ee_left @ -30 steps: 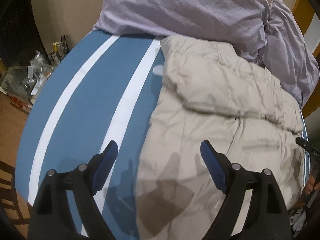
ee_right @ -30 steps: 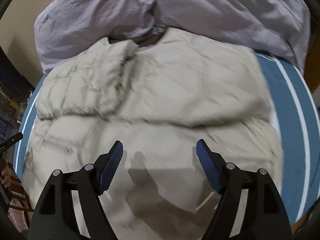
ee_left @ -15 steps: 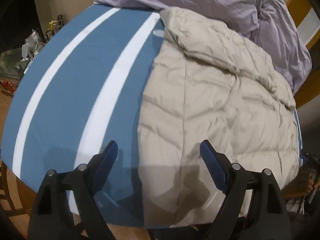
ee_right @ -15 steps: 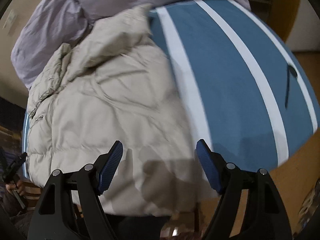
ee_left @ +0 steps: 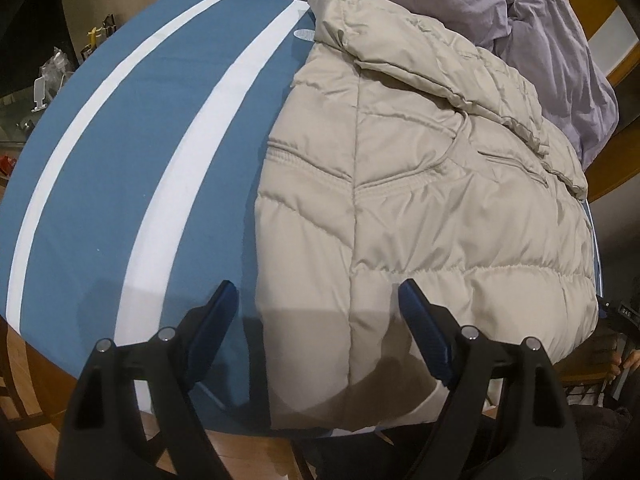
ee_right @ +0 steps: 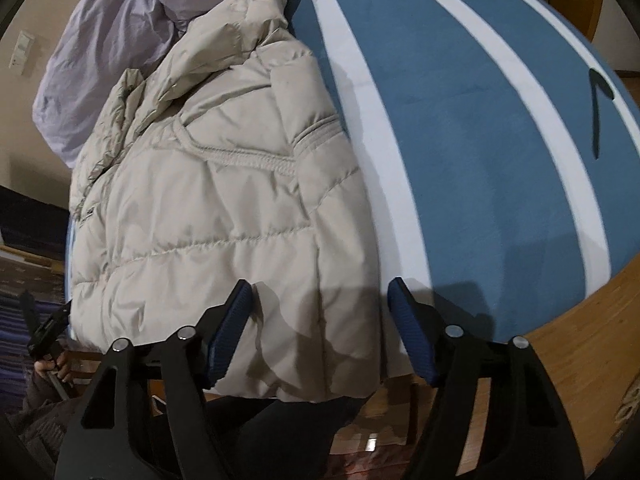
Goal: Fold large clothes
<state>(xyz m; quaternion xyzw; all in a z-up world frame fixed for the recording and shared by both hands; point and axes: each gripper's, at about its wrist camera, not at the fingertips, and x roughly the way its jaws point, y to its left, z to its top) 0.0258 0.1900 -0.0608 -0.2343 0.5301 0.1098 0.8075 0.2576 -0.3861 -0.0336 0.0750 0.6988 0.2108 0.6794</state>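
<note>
Beige puffer jacket (ee_left: 432, 208) lies flat on a blue striped bed (ee_left: 132, 152); left tool (ee_left: 316, 328) and right tool (ee_right: 320, 328) hover open, narrowing, and should pinch the hem corners evenly.

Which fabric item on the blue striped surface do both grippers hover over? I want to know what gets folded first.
The beige quilted puffer jacket, lying flat at the near edge. The crumpled lavender bedding is heaped at the far end, beyond the jacket's collar.
</note>
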